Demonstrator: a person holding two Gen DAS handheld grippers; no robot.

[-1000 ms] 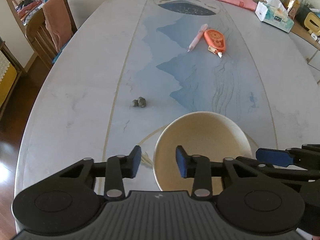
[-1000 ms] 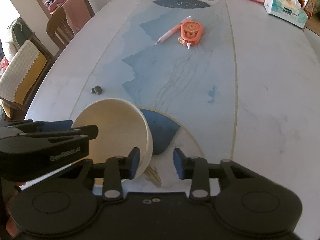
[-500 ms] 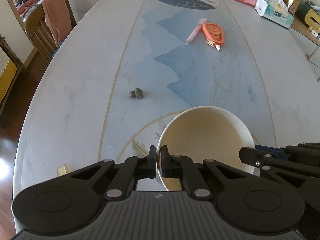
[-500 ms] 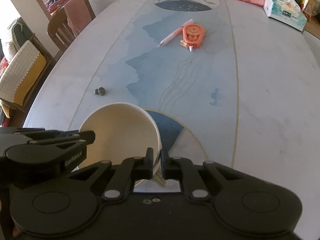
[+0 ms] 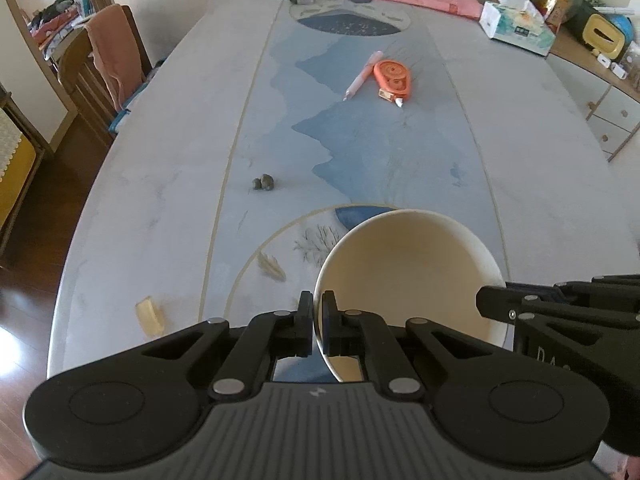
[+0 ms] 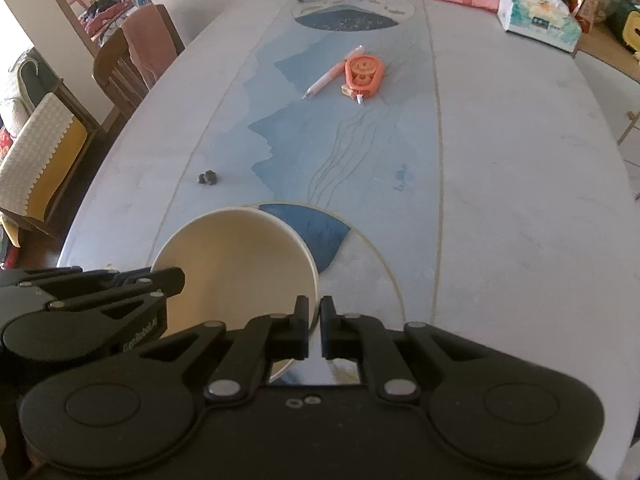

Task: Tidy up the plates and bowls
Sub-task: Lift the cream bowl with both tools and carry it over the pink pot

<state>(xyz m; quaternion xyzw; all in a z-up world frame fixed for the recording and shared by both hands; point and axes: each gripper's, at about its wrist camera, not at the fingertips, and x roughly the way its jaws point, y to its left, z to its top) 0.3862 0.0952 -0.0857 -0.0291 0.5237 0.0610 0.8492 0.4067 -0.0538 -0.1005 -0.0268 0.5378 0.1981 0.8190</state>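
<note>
Lifted since a second ago, the bowl (image 5: 408,276) hangs above the table (image 5: 160,208), its rim pinched on opposite sides by the closed left gripper (image 5: 317,312) and right gripper (image 6: 314,316). Beyond lies open tabletop up to the pen (image 5: 362,76).

Your left wrist camera looks forward along its jaws, down the worktop (image 5: 160,208); your right wrist camera faces likewise from beside it. Both sit close over the bowl (image 5: 408,272) and share the orange tape dispenser (image 6: 363,74).
</note>
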